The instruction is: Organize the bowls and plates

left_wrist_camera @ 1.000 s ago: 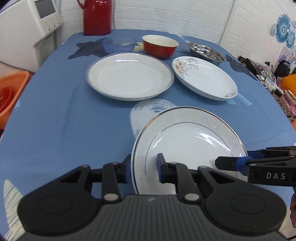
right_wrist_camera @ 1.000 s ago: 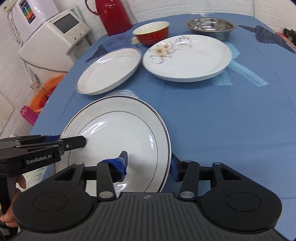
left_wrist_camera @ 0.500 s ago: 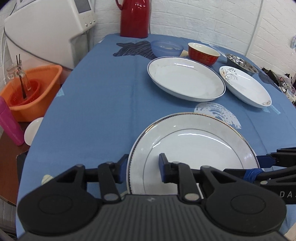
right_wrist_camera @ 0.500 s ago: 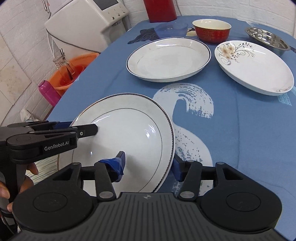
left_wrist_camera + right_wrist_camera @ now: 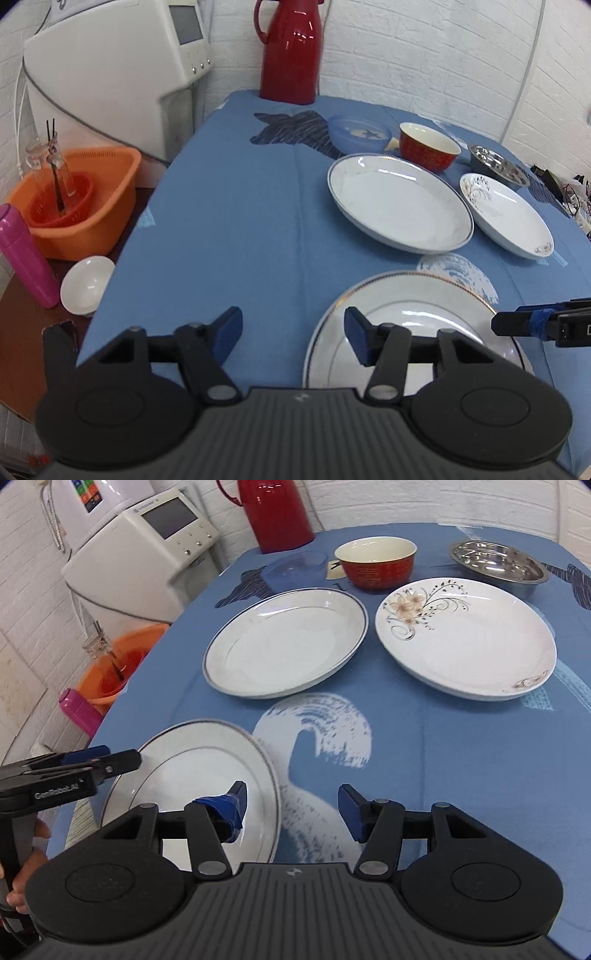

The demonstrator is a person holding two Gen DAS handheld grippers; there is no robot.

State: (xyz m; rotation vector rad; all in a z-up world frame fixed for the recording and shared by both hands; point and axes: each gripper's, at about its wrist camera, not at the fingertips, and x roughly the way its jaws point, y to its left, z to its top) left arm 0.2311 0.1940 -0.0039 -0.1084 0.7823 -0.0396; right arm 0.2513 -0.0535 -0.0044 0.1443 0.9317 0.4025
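Both grippers hang with their jaws spread wide and hold nothing: the left gripper (image 5: pixel 293 334) has one finger over the bare cloth and the other over the near rim of the gold-rimmed plate (image 5: pixel 410 306), while the right gripper (image 5: pixel 291 806) straddles that plate's opposite edge. The plate lies flat on the blue tablecloth (image 5: pixel 236 206) at the near end of the table, touched by neither tool as far as I can see. I'd say it has been set down here as the base of a stack, close to the person where both tools reach it easily.

Just beyond it sits the blue-rimmed plate (image 5: pixel 286 646), and beside that the flowered plate (image 5: pixel 467 637), the two nearly touching. Behind them stand the bowls in a row: a blue bowl (image 5: pixel 297 568), a red bowl (image 5: pixel 376 566) and a steel bowl (image 5: pixel 496 566). At the far edge stands a red jug (image 5: pixel 290 51).
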